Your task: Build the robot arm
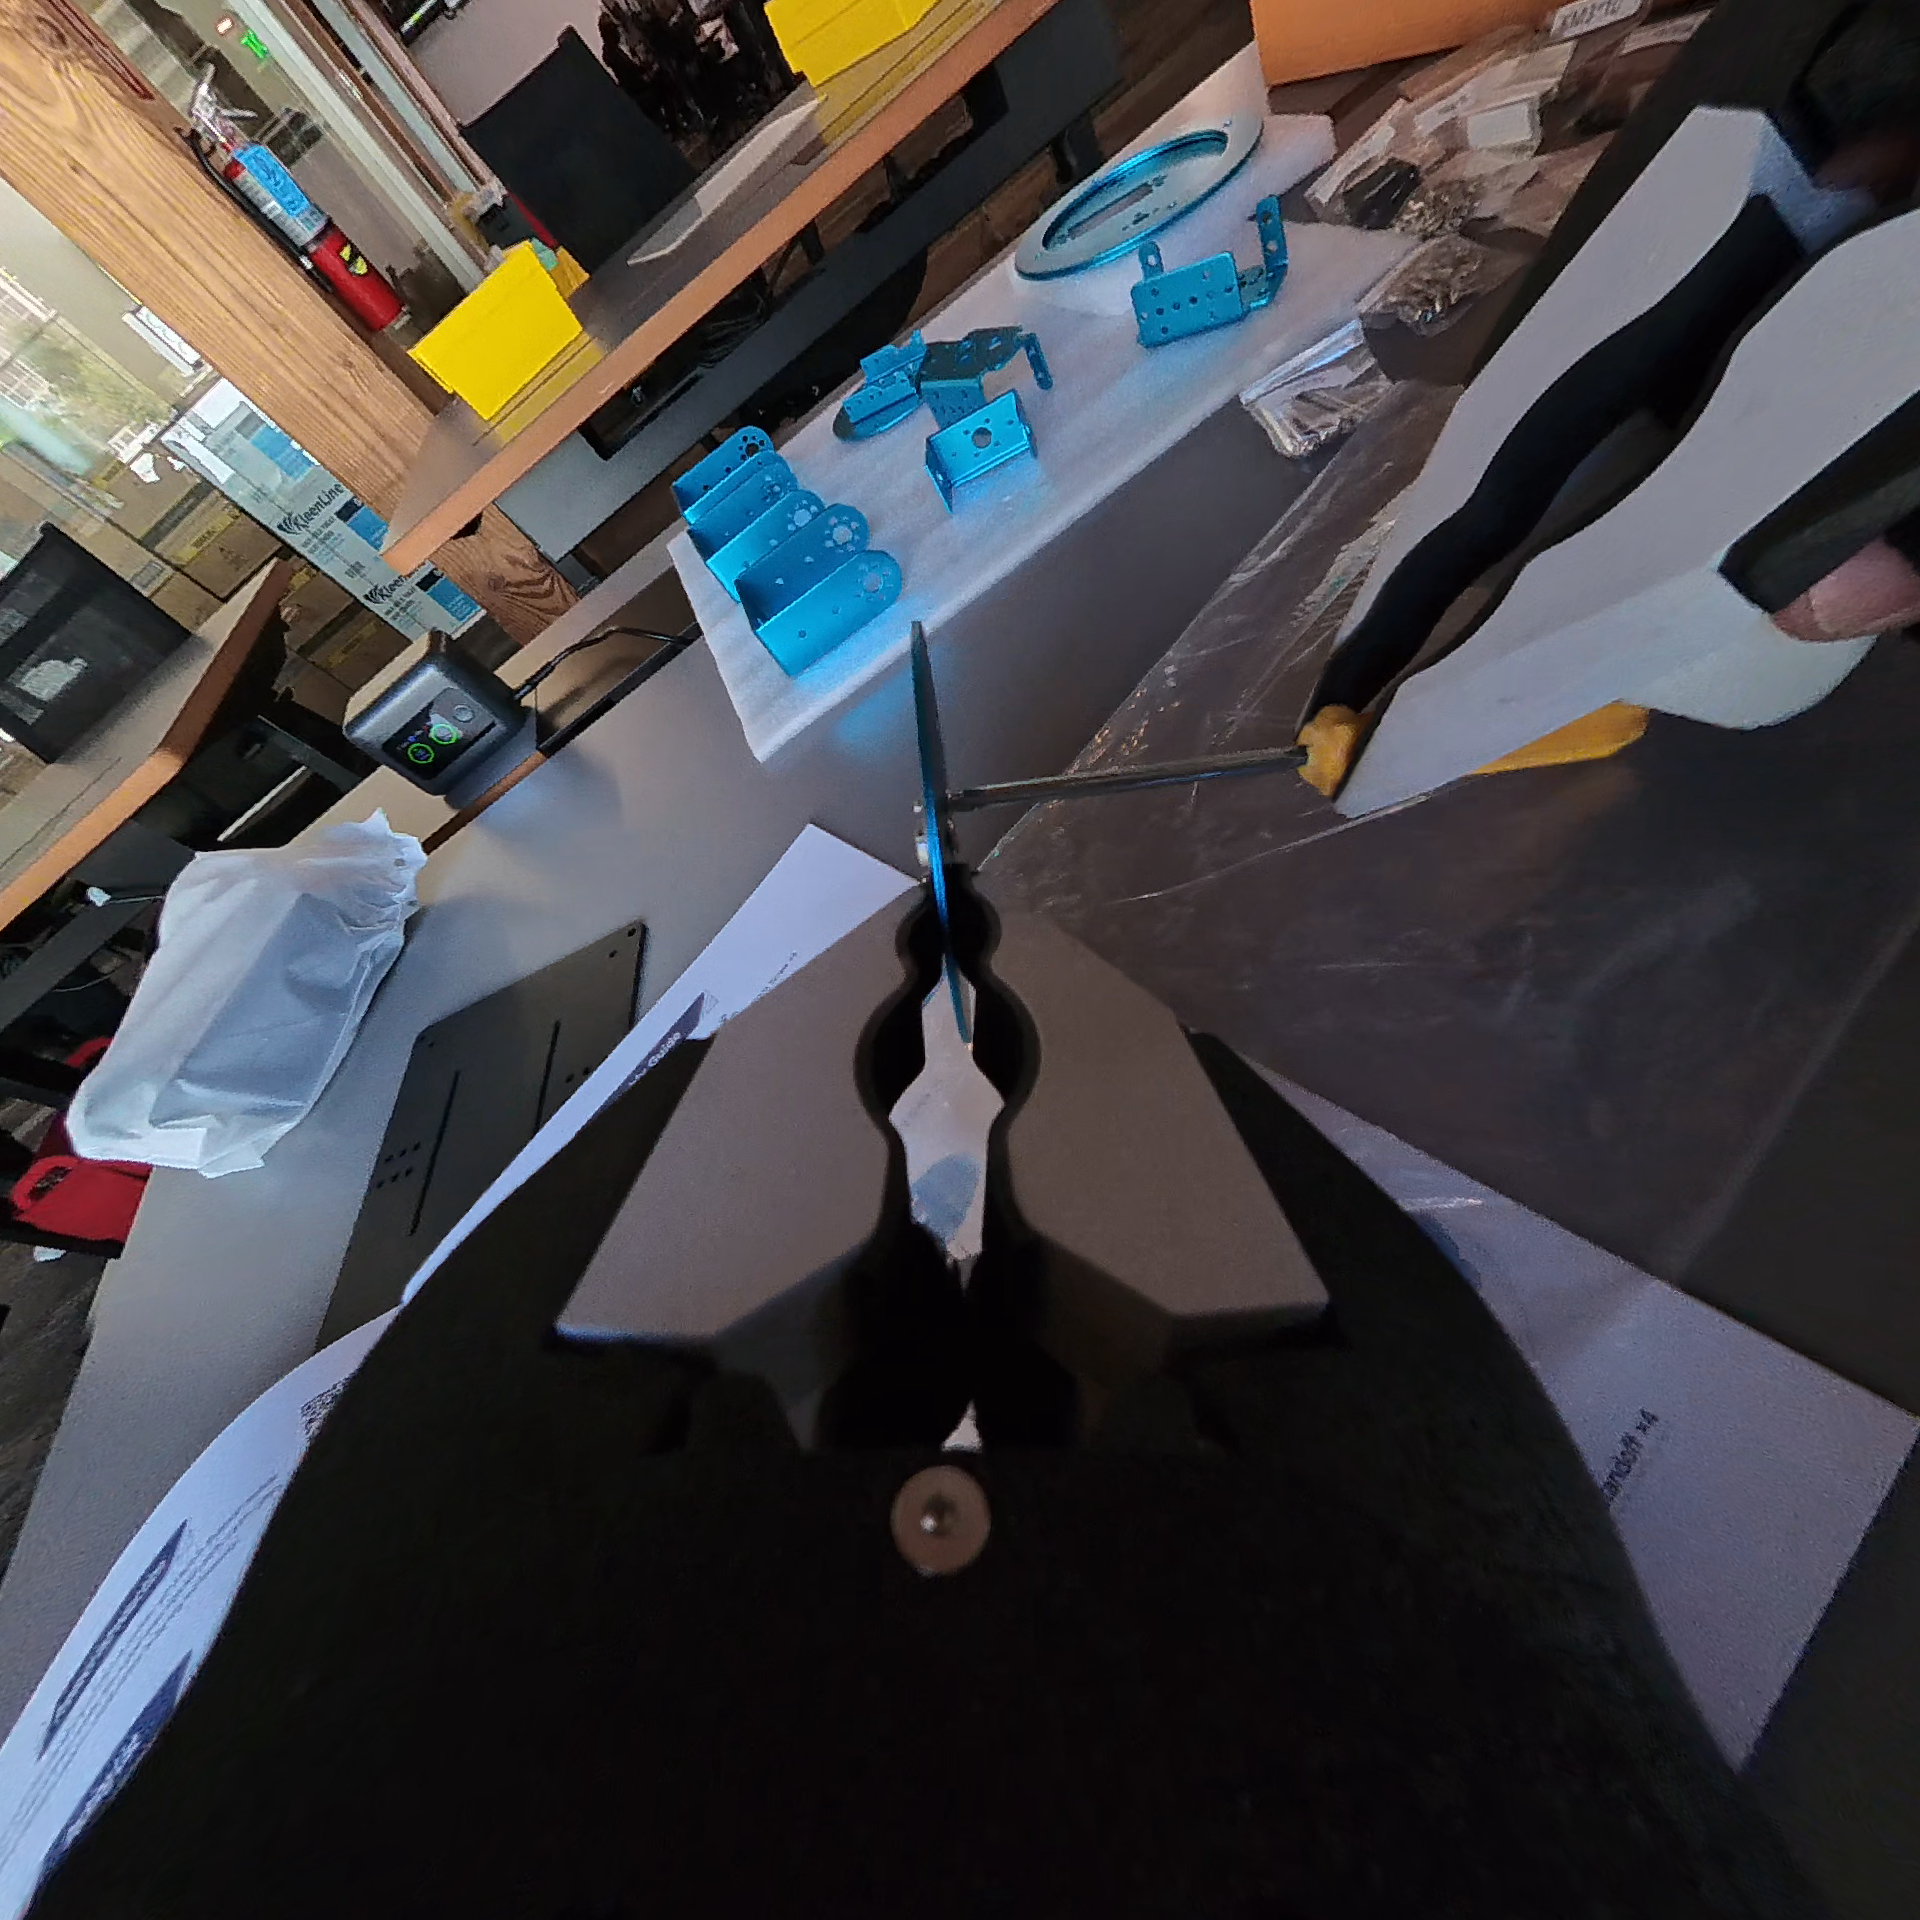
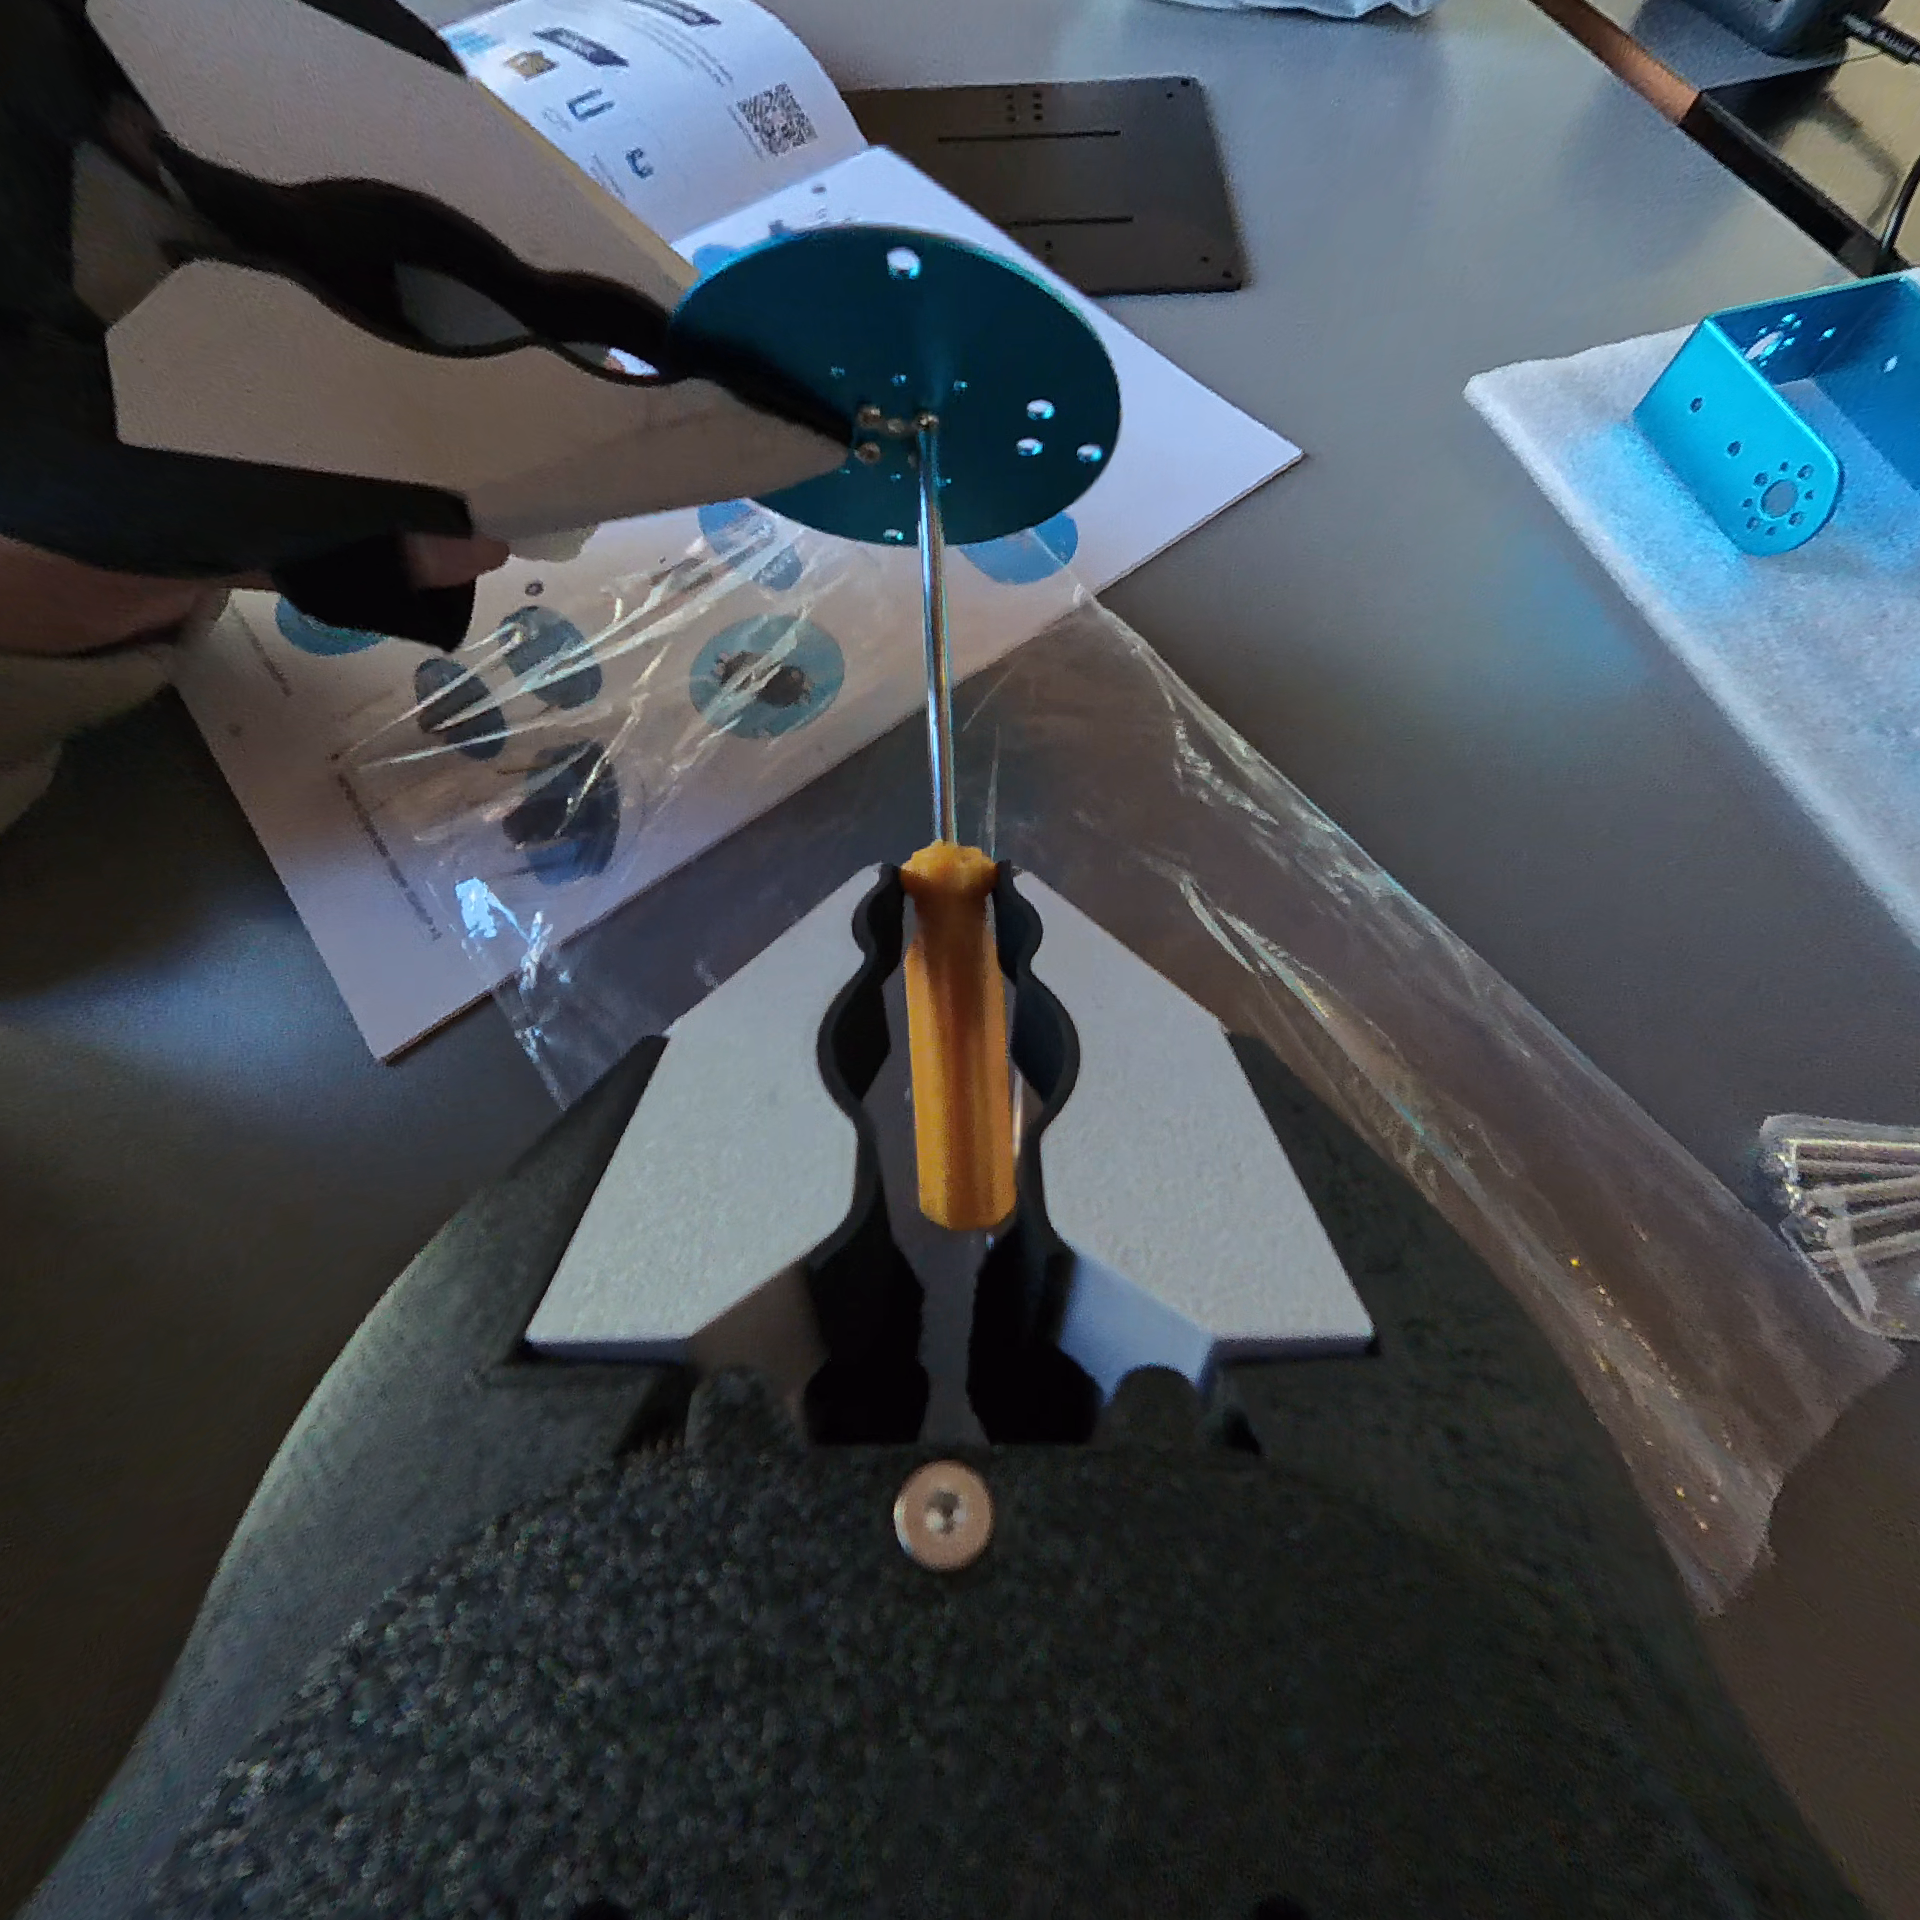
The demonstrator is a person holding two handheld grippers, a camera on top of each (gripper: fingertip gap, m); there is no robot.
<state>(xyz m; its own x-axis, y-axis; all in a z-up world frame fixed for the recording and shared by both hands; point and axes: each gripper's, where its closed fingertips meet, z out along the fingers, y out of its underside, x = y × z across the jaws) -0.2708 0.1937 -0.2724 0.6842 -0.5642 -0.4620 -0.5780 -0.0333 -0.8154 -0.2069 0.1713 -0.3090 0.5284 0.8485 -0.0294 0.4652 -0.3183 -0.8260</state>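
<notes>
Now: disc clamped on edge, screwdriver tip at its face

**Left wrist view.** The left hand-held gripper (image 1: 951, 914) is closed on the lower rim of a blue disc (image 1: 933, 758), which stands edge-on above the fingertips. From the right comes the right hand-held gripper (image 1: 1340, 758). It pinches the yellow handle of a screwdriver (image 1: 1122, 777), whose shaft meets the disc's side roughly square. Beyond them, on the desk (image 1: 644, 748), a white foam sheet (image 1: 1091, 499) carries a row of blue brackets (image 1: 821, 592) and a blue ring (image 1: 1143, 197). Under the left gripper lies an open booklet (image 1: 769, 935), with a black plate (image 1: 499, 1091) just beside it and a white bag (image 1: 260, 987) farther left.

**Right wrist view.** The right gripper's jaws are shut around the screwdriver handle, and the shaft runs straight ahead. Its tip sits in one of a few small screw heads (image 2: 868, 449) clustered near the disc's middle. The disc's perforated face is turned towards this camera, held off the desk above the booklet. A sheet of clear plastic film (image 2: 1351, 987) lies crumpled across the desk below the tool. A packet of small metal parts (image 2: 1849, 1216) rests at the right edge.
</notes>
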